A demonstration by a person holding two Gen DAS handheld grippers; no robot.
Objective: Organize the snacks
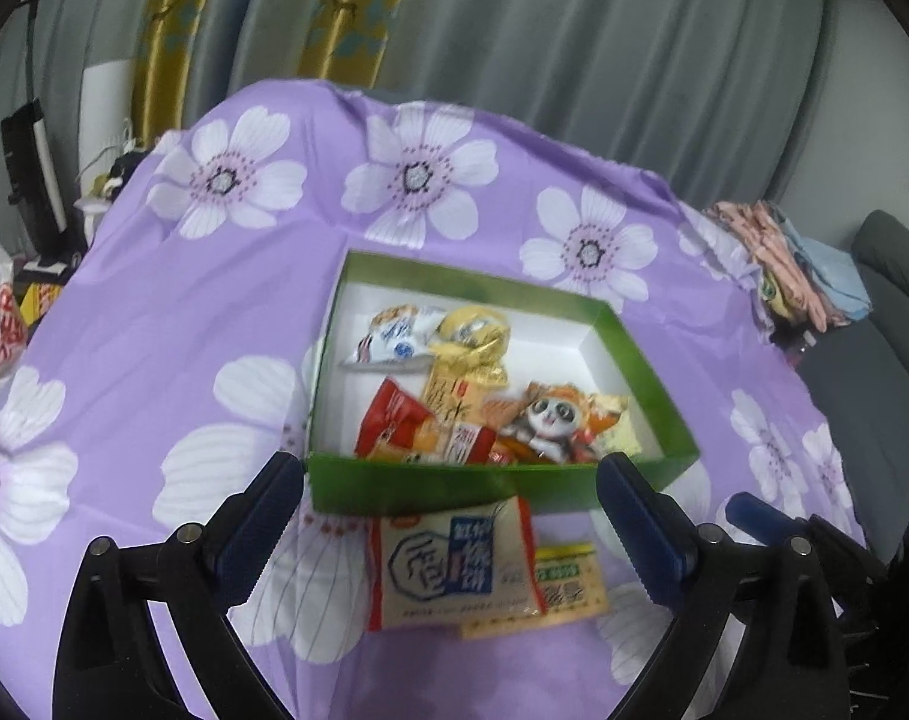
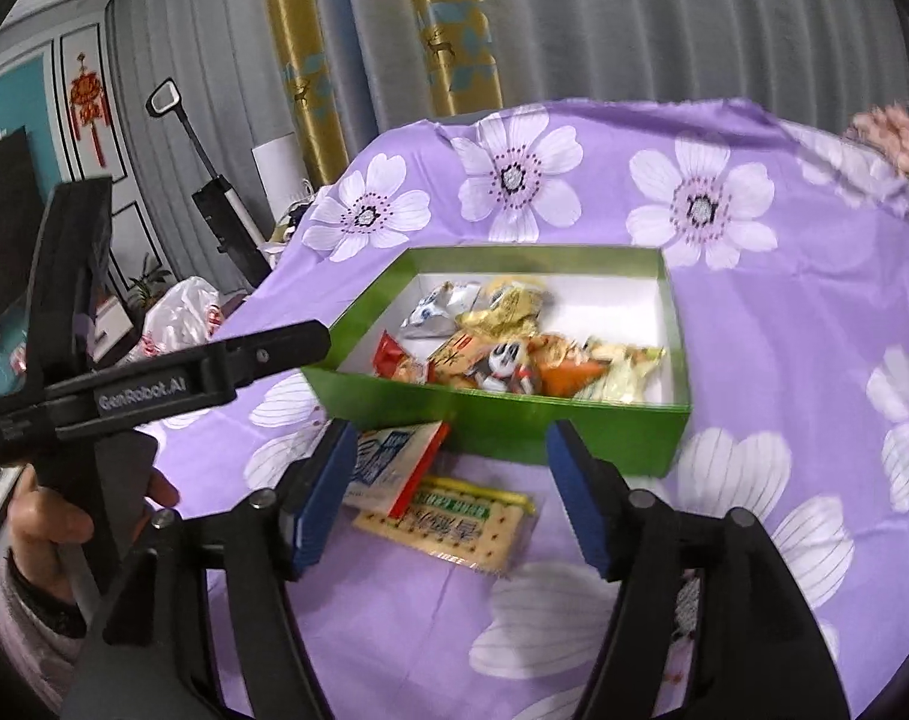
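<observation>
A purple cloth with white flowers (image 1: 154,324) covers the table, bearing a shallow green cardboard box (image 1: 454,483) filled with wrapped snacks (image 1: 454,384). Just outside its near wall lie a white-and-blue biscuit packet (image 1: 454,564) overlapping a yellow cracker packet (image 2: 454,525). Both the left gripper (image 1: 451,510) and right gripper (image 2: 451,495) hover above these with jaws spread apart, empty.

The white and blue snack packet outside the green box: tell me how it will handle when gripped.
The white and blue snack packet looks like a puffed film pouch, so probably light and crushable. Its glossy wrapper may slip between pads. It overlaps the yellow cracker pack, which may shift too.
</observation>
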